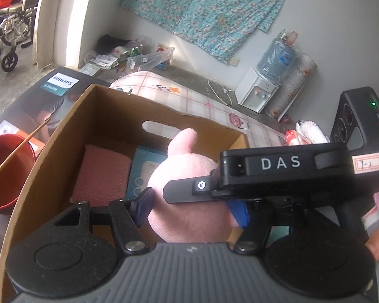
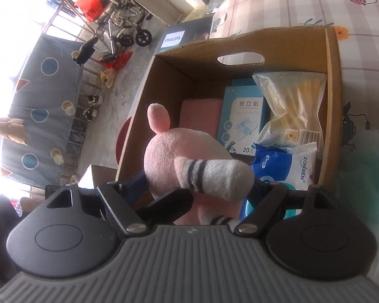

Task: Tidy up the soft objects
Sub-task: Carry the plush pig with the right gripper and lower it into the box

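A pink plush toy [image 1: 189, 217] with a white, striped limb [image 2: 214, 176] is held over the open cardboard box [image 1: 70, 126]. My left gripper [image 1: 192, 209] is shut on the plush from both sides. My right gripper [image 2: 197, 194] is shut on the same plush [image 2: 169, 156]; its body [image 1: 285, 169] crosses in front of the left wrist view. Inside the box [image 2: 174, 75] lie a pink folded cloth [image 2: 199, 113], a blue plaster pack [image 2: 242, 123], a clear bag of yellow items [image 2: 293, 106] and a blue wipes pack [image 2: 283, 166].
The box stands on a checked tablecloth [image 2: 361, 50]. A Philips carton [image 1: 38, 101] and a red bucket [image 1: 5, 171] with a stick lie left of the box. A water dispenser [image 1: 260, 88] stands by the far wall. A wheelchair [image 1: 7, 30] is at far left.
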A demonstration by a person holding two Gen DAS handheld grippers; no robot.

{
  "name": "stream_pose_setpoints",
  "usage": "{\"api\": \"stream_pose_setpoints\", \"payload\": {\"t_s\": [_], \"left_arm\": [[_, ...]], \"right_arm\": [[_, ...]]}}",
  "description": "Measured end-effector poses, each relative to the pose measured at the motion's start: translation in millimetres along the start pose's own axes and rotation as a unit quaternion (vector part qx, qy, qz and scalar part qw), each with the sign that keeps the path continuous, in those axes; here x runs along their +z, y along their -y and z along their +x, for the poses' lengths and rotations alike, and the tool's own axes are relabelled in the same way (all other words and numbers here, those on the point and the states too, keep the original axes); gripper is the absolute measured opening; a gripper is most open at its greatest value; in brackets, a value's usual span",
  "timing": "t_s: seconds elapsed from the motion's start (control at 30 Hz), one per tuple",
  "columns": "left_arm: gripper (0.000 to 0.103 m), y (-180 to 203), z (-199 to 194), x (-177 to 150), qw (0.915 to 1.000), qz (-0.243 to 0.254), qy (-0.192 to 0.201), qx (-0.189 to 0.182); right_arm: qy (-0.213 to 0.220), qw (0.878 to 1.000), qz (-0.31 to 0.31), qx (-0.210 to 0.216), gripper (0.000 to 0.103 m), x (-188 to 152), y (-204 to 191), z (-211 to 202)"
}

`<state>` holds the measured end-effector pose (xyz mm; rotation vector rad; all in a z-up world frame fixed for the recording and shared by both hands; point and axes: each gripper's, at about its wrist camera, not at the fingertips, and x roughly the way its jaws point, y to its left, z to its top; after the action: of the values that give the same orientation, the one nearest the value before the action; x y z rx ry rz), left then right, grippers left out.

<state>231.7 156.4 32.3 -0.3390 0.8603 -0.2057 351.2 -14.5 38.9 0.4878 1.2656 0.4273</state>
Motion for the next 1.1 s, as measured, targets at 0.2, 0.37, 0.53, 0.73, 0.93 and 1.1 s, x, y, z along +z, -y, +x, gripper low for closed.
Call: {"api": "stream_pose_setpoints", "payload": {"t_s": [0.2, 0.37, 0.53, 0.73, 0.93, 1.1], "left_arm": [[0.061, -27, 27, -5, 0.9993, -0.028, -0.024, -0.001], [0.059, -35, 36, -14, 0.9978, -0.021, -0.06, 0.018], [0.061, -40, 20, -21, 0.9968, -0.005, -0.07, 0.037], [0.065, -47, -4, -27, 0.9966, -0.012, -0.073, 0.036], [0.065, -51, -19, -34, 0.9969, -0.019, -0.072, 0.028], [0.065, -56, -25, -40, 0.9969, -0.023, -0.071, 0.027]], "right_arm": [[-0.019, 0.998, -0.037, -0.054, 0.08, 15, 2, 39], [-0.031, 0.993, -0.079, -0.083, 0.08, 10, 1, 59], [-0.046, 0.992, -0.083, -0.087, 0.081, 9, -3, 70], [-0.043, 0.993, -0.078, -0.076, 0.081, 7, -4, 68], [-0.039, 0.996, -0.065, -0.055, 0.081, 3, 0, 58], [-0.047, 0.998, -0.033, 0.006, 0.081, -8, 8, 46]]}}
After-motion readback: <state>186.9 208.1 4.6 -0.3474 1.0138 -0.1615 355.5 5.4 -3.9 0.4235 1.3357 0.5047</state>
